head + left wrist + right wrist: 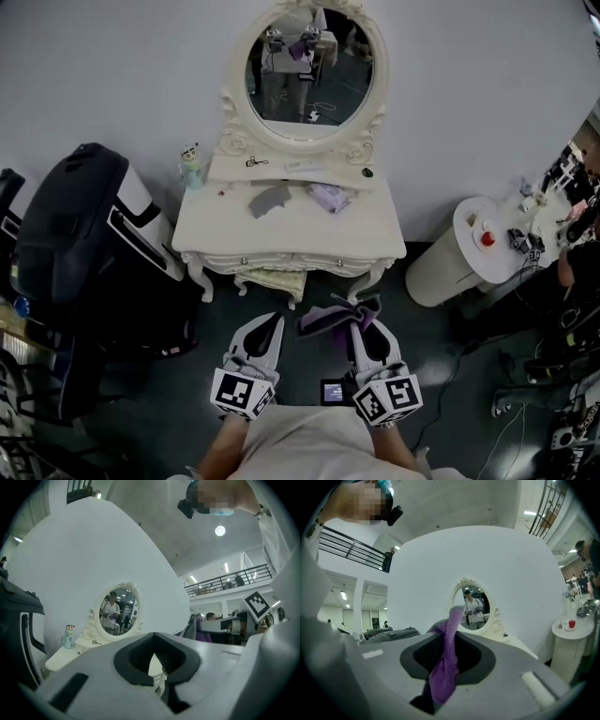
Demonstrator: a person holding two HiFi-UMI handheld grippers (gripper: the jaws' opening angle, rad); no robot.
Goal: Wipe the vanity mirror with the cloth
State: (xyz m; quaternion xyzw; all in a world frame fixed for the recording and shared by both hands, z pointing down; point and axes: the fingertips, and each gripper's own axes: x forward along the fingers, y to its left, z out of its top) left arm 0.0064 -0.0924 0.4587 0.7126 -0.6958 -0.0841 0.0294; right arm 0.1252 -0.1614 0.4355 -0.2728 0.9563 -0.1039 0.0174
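Note:
The white vanity table stands against the wall, with its oval mirror at the top of the head view. The mirror also shows ahead in the left gripper view and in the right gripper view. Both grippers hover over the dark floor in front of the vanity. My right gripper is shut on a purple cloth, which drapes out between its jaws. My left gripper is shut and holds nothing.
On the tabletop lie a grey cloth, a lilac cloth and a small figure bottle. A stool sits under the table. A big black-and-white machine stands left. A white round stand and cables are on the right.

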